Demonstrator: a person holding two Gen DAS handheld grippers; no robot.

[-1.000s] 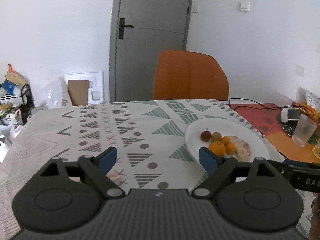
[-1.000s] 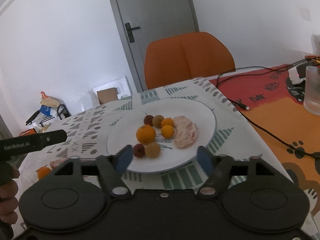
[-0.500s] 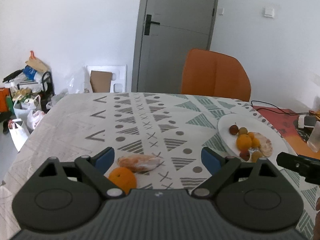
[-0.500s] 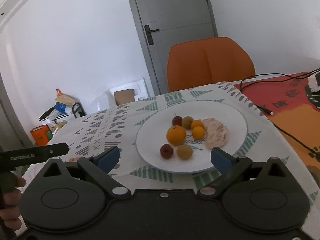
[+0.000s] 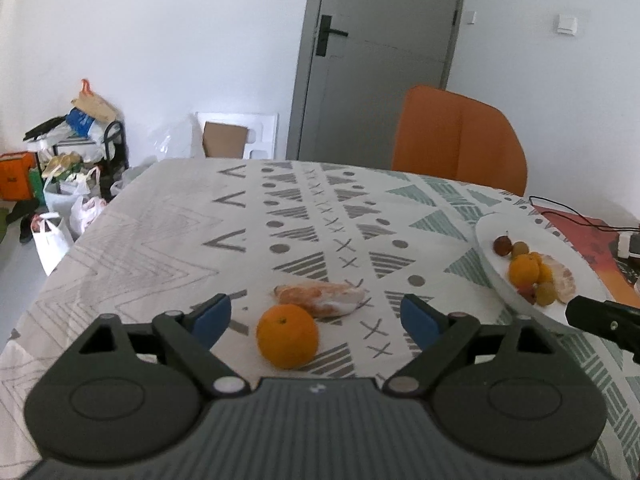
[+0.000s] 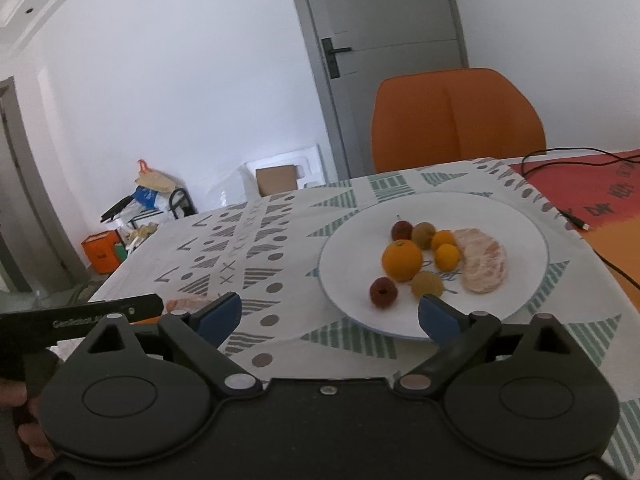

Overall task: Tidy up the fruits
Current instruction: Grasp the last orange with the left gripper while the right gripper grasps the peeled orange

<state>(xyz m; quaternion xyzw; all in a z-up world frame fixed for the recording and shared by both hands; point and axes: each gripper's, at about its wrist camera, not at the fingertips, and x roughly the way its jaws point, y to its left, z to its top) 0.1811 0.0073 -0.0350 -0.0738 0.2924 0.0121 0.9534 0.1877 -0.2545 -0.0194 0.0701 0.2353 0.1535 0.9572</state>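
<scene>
A whole orange lies on the patterned tablecloth, with a peeled citrus piece just behind it. My left gripper hovers above them. Its jaws stand wide and are closing slightly, and the orange sits between the blue pads untouched. The white plate holds an orange, a peeled piece and several small red, brown and orange fruits. My right gripper hangs at the plate's near edge, its jaws wide and closing a little, with nothing between them.
An orange chair stands behind the table. A black cable crosses the red mat on the right. Bags and boxes crowd the floor off the table's left edge. A hand holds the left gripper's handle.
The left view has swung left and down, bringing the orange and peeled piece between its fingers while the plate slid to the right edge. In the right view the plate shifted right and its jaws spread wider.
</scene>
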